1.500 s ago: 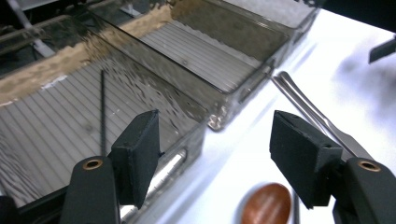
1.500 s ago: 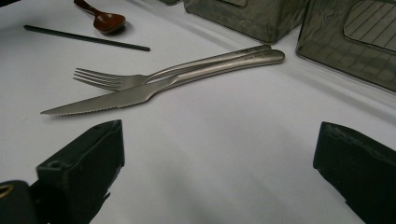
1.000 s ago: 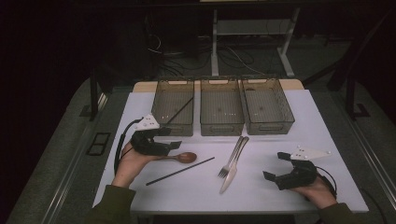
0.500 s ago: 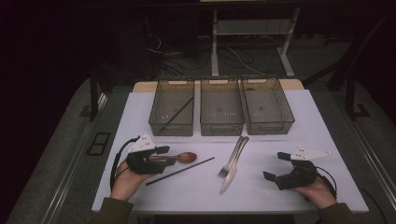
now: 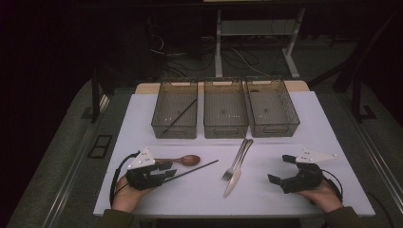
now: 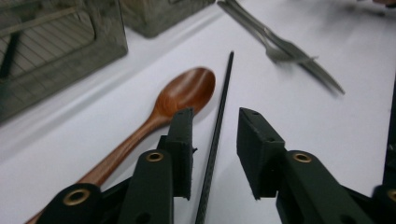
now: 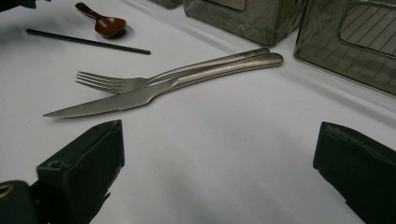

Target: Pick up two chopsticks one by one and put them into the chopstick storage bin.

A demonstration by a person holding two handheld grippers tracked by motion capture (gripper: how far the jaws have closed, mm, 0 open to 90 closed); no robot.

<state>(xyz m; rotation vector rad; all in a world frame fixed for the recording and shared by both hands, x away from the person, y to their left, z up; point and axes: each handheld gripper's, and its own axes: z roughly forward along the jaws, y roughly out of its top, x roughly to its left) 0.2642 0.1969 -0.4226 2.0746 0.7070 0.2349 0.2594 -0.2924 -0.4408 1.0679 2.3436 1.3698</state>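
Observation:
A black chopstick lies on the white table, with a wooden spoon just beyond it. My left gripper is low over the table, its jaws on either side of the chopstick's near end. They have just been closing, and a gap still shows on each side, so the pads are not on it. My right gripper rests at the front right, wide open with nothing in it. A fork and a knife lie side by side in the middle.
Three clear bins stand in a row at the back: left, middle and right. Another black chopstick leans inside the left bin. The spoon and the loose chopstick lie far off in the right gripper view.
My left gripper has come down and toward the front edge, onto the chopstick's near end, and its jaws have narrowed around it. The right gripper has stayed put.

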